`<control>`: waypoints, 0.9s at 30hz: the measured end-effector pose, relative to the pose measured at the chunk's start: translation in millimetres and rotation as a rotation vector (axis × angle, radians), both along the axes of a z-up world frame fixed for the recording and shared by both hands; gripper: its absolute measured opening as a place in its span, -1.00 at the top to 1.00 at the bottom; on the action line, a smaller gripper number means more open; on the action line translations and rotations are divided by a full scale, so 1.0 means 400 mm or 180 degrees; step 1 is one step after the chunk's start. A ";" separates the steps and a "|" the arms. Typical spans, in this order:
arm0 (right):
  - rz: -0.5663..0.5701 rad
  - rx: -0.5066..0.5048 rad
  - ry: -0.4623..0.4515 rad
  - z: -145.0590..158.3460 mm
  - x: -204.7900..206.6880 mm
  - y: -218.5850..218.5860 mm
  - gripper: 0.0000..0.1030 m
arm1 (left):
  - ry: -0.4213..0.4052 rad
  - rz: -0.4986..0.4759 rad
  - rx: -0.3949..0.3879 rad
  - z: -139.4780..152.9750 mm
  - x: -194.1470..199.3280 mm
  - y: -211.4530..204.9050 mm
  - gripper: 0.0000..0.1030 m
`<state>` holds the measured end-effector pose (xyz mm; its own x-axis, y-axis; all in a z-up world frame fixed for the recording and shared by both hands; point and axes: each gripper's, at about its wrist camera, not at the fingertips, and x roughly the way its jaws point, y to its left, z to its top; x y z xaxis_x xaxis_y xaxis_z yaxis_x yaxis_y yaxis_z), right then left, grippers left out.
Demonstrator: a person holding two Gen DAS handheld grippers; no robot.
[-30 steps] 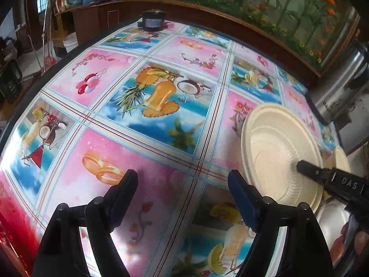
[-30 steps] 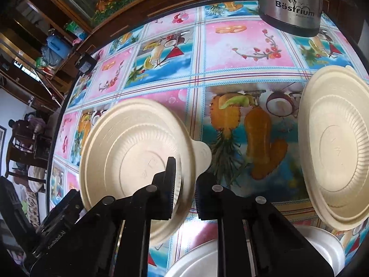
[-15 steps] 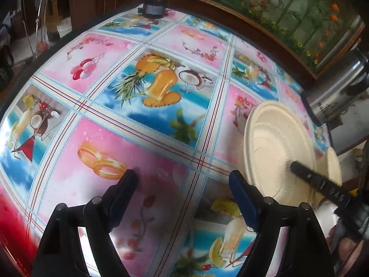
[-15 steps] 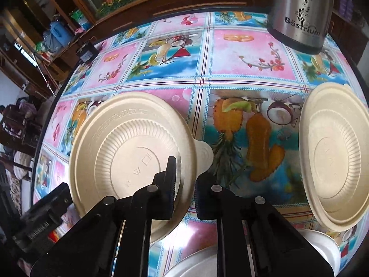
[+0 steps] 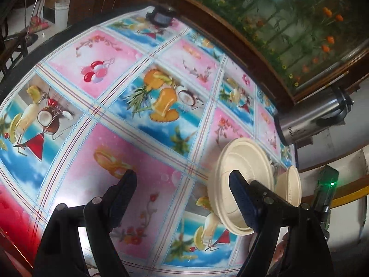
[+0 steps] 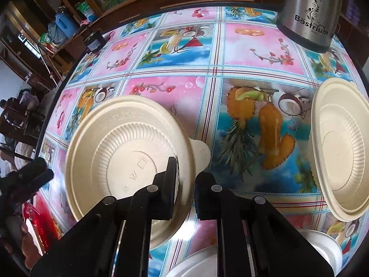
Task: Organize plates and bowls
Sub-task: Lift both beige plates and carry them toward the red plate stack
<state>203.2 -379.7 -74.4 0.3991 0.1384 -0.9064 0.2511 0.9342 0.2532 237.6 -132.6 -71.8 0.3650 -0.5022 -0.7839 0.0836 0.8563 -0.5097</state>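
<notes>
My right gripper (image 6: pixel 186 184) is shut on the near rim of a cream ribbed bowl (image 6: pixel 129 152) with a small tab, one finger inside and one outside. It holds the bowl tilted just over the tablecloth. A second cream bowl (image 6: pixel 339 150) rests at the right. In the left wrist view my left gripper (image 5: pixel 182 189) stands open over the pink square with nothing between its fingers. The held bowl (image 5: pixel 239 173) shows edge-on behind its right finger, and the other bowl (image 5: pixel 290 187) lies beyond it.
A steel kettle (image 6: pixel 309 13) stands at the far right of the round table (image 6: pixel 76 69), whose cloth has fruit pictures. White plates (image 6: pixel 200 263) lie at the near edge. A small black device (image 5: pixel 161 17) sits at the far rim. A wooden fish tank cabinet (image 5: pixel 265 57) lines the back.
The left gripper has swung and rolled, so the held bowl now sits behind its right finger instead of clear to the right. The right gripper keeps its grip, rolled slightly.
</notes>
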 end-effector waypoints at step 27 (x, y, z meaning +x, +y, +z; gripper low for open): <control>0.0017 0.0124 -0.0038 0.003 -0.039 0.054 0.76 | -0.0395 -0.0381 0.0182 -0.012 -0.048 -0.091 0.86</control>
